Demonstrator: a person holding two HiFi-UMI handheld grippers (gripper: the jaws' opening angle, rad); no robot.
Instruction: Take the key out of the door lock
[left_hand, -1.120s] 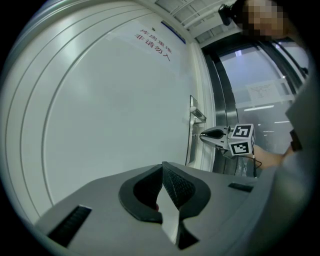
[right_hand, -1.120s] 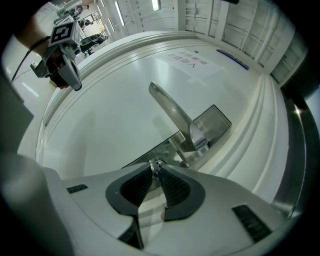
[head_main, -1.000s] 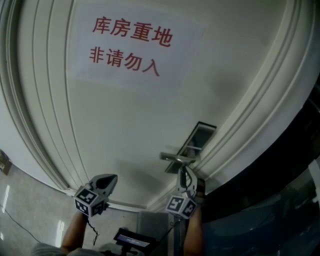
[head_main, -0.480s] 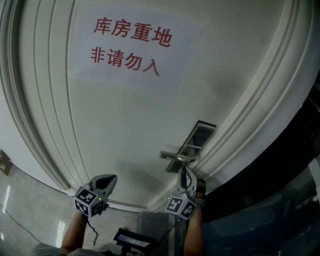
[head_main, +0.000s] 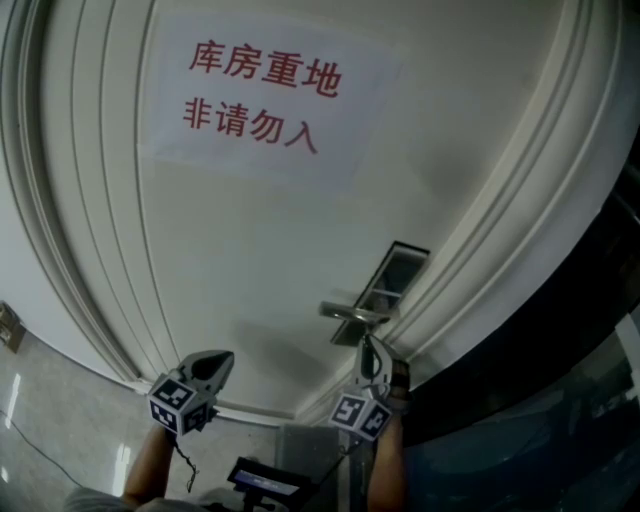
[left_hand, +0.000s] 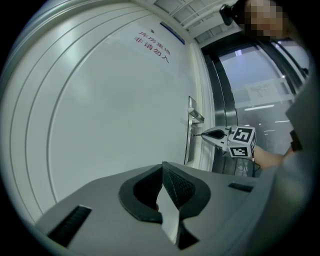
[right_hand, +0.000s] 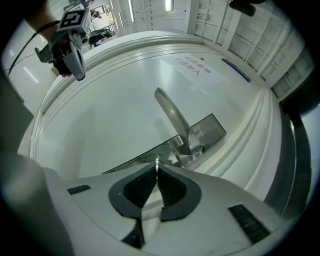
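On the door (head_main: 250, 250), sign (head_main: 265, 95) above handle (head_main: 355, 315), key (right_hand: 156, 161) below.

Left claw (left_hand: 162, 166) level, jaws together.

Door (head_main: 250, 250): smooth painted surface, low sheen. Handle (right_hand: 172, 117) and lock plate (right_hand: 210, 131): polished, reflective metal. Key (right_hand: 157, 162): bare bright metal. Sign (head_main: 260, 95): matt white paper. Floor (head_main: 60, 400): glossy tile.
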